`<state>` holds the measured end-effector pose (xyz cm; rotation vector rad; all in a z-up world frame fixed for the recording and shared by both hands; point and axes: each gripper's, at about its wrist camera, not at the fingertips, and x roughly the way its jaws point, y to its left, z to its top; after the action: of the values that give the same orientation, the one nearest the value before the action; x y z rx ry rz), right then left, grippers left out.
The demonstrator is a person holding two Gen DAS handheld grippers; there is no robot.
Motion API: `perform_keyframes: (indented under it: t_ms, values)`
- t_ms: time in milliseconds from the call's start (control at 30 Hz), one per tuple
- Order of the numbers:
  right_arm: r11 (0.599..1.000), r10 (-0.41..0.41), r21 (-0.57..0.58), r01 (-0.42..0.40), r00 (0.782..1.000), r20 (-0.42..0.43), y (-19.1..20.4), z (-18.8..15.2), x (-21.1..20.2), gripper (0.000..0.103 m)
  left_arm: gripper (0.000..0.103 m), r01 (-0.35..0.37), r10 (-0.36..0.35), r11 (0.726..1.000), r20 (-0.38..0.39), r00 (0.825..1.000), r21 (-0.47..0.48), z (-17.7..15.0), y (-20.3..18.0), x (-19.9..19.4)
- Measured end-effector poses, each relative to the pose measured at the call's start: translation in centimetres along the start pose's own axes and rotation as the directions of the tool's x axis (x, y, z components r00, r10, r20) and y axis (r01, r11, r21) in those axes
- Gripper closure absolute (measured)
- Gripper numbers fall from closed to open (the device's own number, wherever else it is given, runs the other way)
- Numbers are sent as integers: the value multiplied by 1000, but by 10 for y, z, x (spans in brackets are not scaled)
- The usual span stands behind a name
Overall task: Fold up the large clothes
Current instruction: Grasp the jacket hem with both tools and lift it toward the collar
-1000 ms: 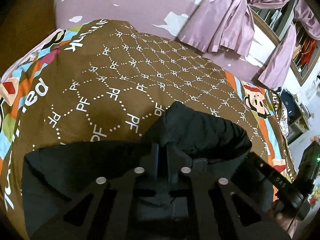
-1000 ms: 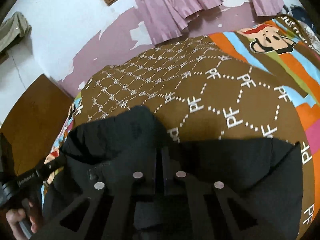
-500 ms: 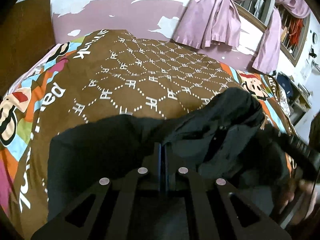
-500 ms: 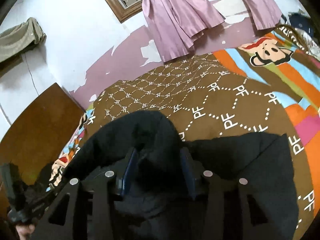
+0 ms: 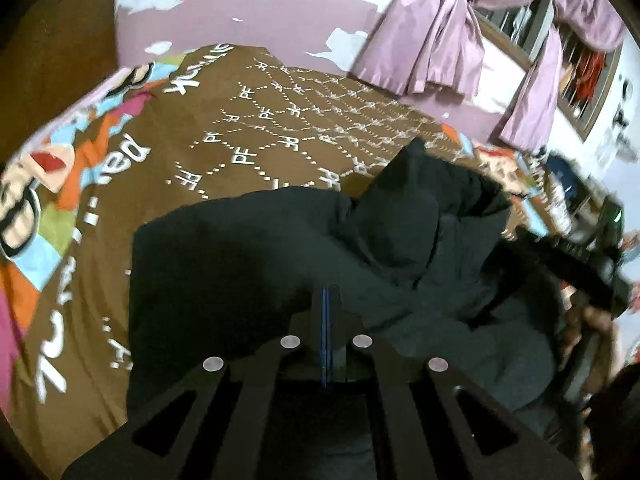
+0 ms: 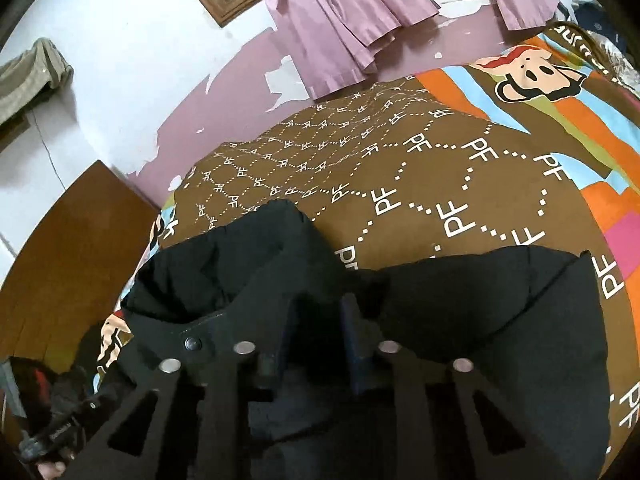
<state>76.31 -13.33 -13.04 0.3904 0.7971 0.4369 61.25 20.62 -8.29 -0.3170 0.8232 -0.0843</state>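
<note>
A black hooded jacket (image 5: 248, 264) lies on a brown bed cover (image 5: 260, 140) printed with white letters. My left gripper (image 5: 326, 300) is shut, its blue pads pressed together on a fold of the jacket that drapes over the fingertips. In the right wrist view the jacket (image 6: 480, 300) spreads across the near part of the bed, with its hood (image 6: 248, 256) bunched at the left. My right gripper (image 6: 320, 320) stands open just above the jacket's collar area, dark cloth showing in the gap between its fingers but not pinched.
The bed cover (image 6: 440, 184) has colourful cartoon borders. Purple curtains (image 5: 432, 40) hang on the far wall. A wooden board (image 6: 60, 260) stands at the bed's left side. A hand holding the other gripper (image 5: 580, 272) shows at the right edge, with cluttered shelves behind.
My left gripper has travelled to the right, still shut, dragging the jacket's side toward the hood. My right gripper has gone from shut to open and stayed in place.
</note>
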Motion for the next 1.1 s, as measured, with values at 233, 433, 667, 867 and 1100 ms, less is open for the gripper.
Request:
perform_keyframes:
  t_ms: [233, 433, 667, 867, 1100]
  values:
    - [999, -13, 33, 12, 999, 43, 4, 21, 3, 52, 87, 32, -28, 997, 58, 998, -71, 40, -14, 6]
    - [999, -50, -9, 50, 999, 1, 8, 27, 23, 52, 62, -18, 20, 1000, 102, 995, -24, 77, -51, 33]
    - [986, -138, -96, 133, 989, -54, 8, 8, 30, 91, 96, -151, 152, 988, -17, 988, 43, 73, -57, 74]
    - [965, -61, -252, 77, 996, 71, 20, -36, -44, 95, 99, -56, 56, 998, 17, 998, 7, 47, -33, 34]
    - [943, -131, -311, 115, 991, -33, 15, -83, -44, 96, 100, -12, 18, 995, -62, 998, 96, -12, -27, 0]
